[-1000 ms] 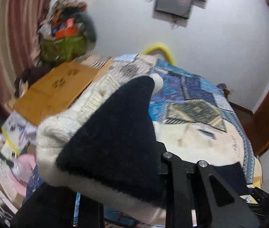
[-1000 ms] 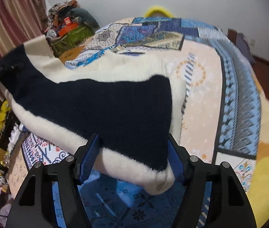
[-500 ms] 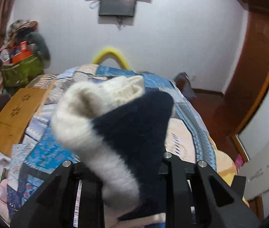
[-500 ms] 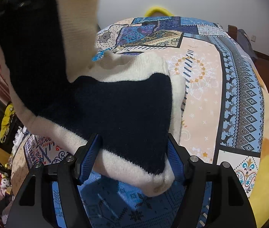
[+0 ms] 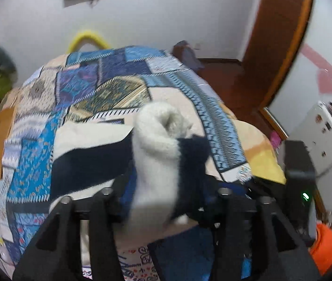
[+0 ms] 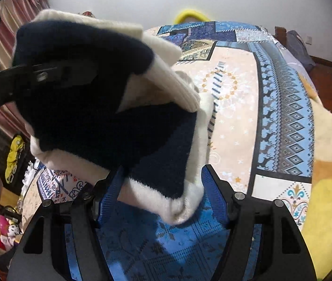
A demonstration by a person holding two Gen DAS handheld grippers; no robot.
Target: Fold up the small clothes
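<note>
Patchwork-quilted bed [image 6: 280, 107] is carrying a cream-and-navy fuzzy knit garment [image 6: 161, 145]; left gripper [image 5: 166, 187] is clamping its lifted end, right gripper [image 6: 161, 194] is sitting spread around its corner.

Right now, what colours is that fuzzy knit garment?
Navy blue with cream-white bands, the knit garment shows best in the right wrist view.

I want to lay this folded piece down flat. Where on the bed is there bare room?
Bare bedspread lies right of the knit garment, between its cream edge and the blue diamond band. The patchwork near the yellow hoop is bare too. It is crowded near the left gripper and right gripper, where the garment lies.
</note>
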